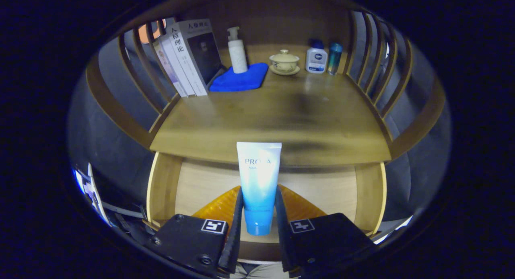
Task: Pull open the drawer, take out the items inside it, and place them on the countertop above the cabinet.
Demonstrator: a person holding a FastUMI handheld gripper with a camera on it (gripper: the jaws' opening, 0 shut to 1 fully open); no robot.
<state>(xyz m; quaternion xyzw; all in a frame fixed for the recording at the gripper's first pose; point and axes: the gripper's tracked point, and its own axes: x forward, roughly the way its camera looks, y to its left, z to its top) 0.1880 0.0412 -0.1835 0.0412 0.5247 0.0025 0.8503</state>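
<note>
Gripper [259, 226] clamped on a white-and-blue tube [258, 182] — both fingers [236, 226] press its lower sides, cap end down. The tube stands above the open drawer [161, 186], just before the countertop [273, 122] edge. An orange item [219, 206], apparently in the drawer, lies behind the tube. Far beyond on the countertop — books [189, 58], blue cloth [241, 78], pump bottle [237, 50], lidded cup [284, 62].

tube [258, 182]: glossy plastic | countertop [273, 118]: smooth wood | cloth [239, 78]: matt fabric
</note>
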